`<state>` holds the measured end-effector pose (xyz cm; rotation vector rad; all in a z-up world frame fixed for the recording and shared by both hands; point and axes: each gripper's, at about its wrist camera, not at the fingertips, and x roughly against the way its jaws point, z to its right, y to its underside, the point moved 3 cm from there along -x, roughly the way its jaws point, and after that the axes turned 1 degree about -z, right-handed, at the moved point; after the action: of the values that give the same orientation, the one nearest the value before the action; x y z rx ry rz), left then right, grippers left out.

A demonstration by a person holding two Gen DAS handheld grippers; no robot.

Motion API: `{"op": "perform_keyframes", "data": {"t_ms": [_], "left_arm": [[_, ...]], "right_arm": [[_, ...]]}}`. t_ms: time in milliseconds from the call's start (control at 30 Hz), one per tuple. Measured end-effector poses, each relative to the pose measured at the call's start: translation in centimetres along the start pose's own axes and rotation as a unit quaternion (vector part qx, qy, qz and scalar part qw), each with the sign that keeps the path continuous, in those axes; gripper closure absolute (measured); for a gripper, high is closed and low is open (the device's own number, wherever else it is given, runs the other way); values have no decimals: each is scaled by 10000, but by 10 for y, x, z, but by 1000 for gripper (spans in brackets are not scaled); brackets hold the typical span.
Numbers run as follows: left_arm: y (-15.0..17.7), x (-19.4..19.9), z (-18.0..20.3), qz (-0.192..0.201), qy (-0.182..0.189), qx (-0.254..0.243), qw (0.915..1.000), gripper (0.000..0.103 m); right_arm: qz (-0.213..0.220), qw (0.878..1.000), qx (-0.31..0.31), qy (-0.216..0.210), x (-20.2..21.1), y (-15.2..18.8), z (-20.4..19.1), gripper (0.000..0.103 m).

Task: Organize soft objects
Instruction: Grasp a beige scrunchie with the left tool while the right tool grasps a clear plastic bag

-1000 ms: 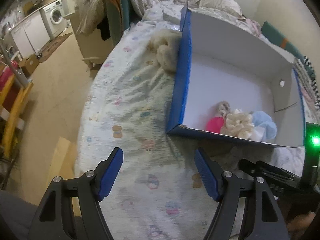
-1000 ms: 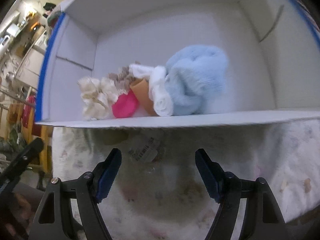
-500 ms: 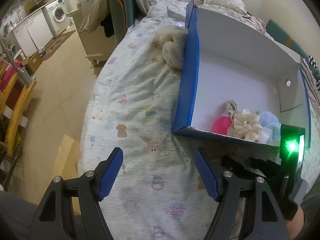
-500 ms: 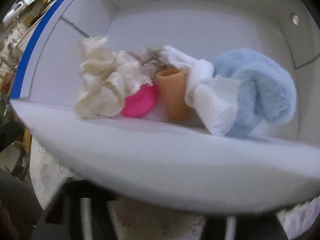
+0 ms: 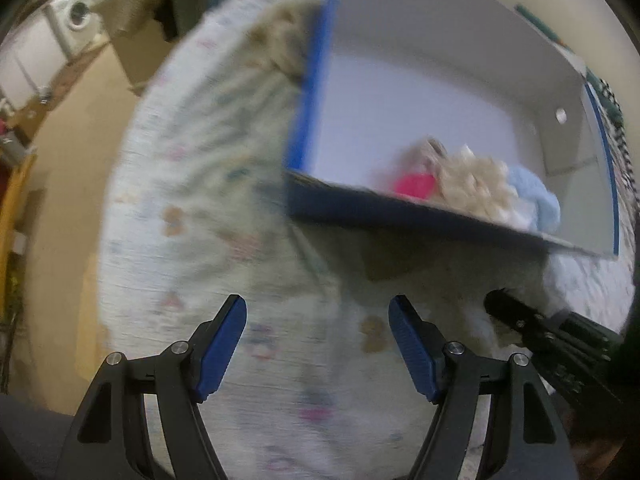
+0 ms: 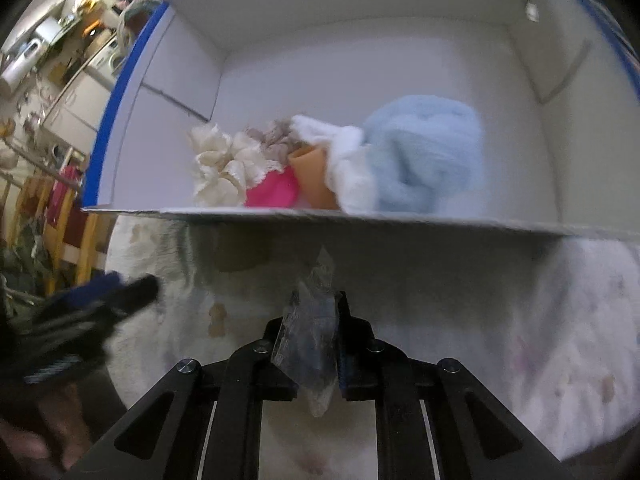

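A box, white inside and blue outside (image 5: 308,92), lies on the patterned bedsheet (image 5: 192,184). At its near wall (image 6: 360,216) lie a light blue fluffy cloth (image 6: 424,160), a white cloth (image 6: 348,160), an orange soft piece (image 6: 312,176), a pink item (image 6: 272,192) and a cream lace scrunchie (image 6: 224,168). Just in front of the box, my right gripper (image 6: 316,320) is closing its jaws, and a crumpled clear plastic packet (image 6: 320,276) is pinched between them. My left gripper (image 5: 316,312) hangs open over the sheet with nothing between its fingers. A cream fluffy item (image 5: 280,40) lies outside the box's left wall.
The bed's left edge drops to a tan floor (image 5: 80,152). A washing machine (image 5: 76,16) and cupboards stand far left. Yellow chair frames (image 6: 72,236) stand beside the bed. The other gripper's dark body (image 5: 560,344) sits at the lower right of the left wrist view.
The right gripper's jaws have closed on the clear packet in front of the box. The left gripper has sunk closer to the sheet, and its view is now blurred.
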<state>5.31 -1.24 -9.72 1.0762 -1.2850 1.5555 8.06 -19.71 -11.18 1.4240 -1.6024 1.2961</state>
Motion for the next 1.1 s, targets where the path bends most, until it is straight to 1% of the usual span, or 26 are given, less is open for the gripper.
{"op": "perform_keyframes", "data": {"t_ms": [67, 133, 167, 233, 367, 400, 433, 467, 567, 600, 700, 833, 967, 1100], "left_arm": [[0, -9, 11, -67, 144, -98, 9998, 32], [-2, -16, 22, -74, 306, -214, 9993, 32], [-3, -21, 28, -76, 330, -296, 9990, 33], [-8, -32, 37, -115, 254, -411, 9988, 45], [-19, -45, 52, -127, 528, -505, 9972, 46], [-20, -48, 54, -144, 513, -549, 9971, 47], [-21, -52, 55, -155, 450, -578, 9972, 57], [-23, -55, 55, -171, 436, -564, 9973, 64], [-25, -60, 53, -304, 572, -467, 9968, 78], [-26, -59, 52, -305, 647, -442, 9965, 92], [-23, -57, 48, -423, 954, -387, 9938, 92], [-16, -42, 44, -345, 1088, -447, 9925, 92], [-9, -26, 35, -263, 1142, -416, 9922, 92], [3, -10, 25, -190, 953, -457, 9942, 92]], "right_arm": [[93, 9999, 16, 123, 11, 7, 3, 87], [158, 9998, -12, 100, 18, 7, 9, 87], [191, 9997, -3, 125, 22, 9, 13, 87], [239, 9996, -29, 161, 27, 12, 18, 87], [288, 9993, -60, 210, 32, 13, 23, 87], [295, 9993, -45, 207, 33, 14, 23, 87], [300, 9994, -44, 194, 34, 14, 23, 87], [307, 9994, -42, 182, 33, 15, 22, 87], [324, 9994, -52, 135, 31, 14, 21, 87], [329, 9994, -65, 100, 31, 13, 21, 87], [325, 9993, -155, -122, 39, 13, 28, 87], [307, 9991, -173, -233, 38, 11, 25, 87], [283, 9992, -104, -259, 34, 11, 17, 87], [289, 9992, -7, -269, 32, 11, 8, 87]]}}
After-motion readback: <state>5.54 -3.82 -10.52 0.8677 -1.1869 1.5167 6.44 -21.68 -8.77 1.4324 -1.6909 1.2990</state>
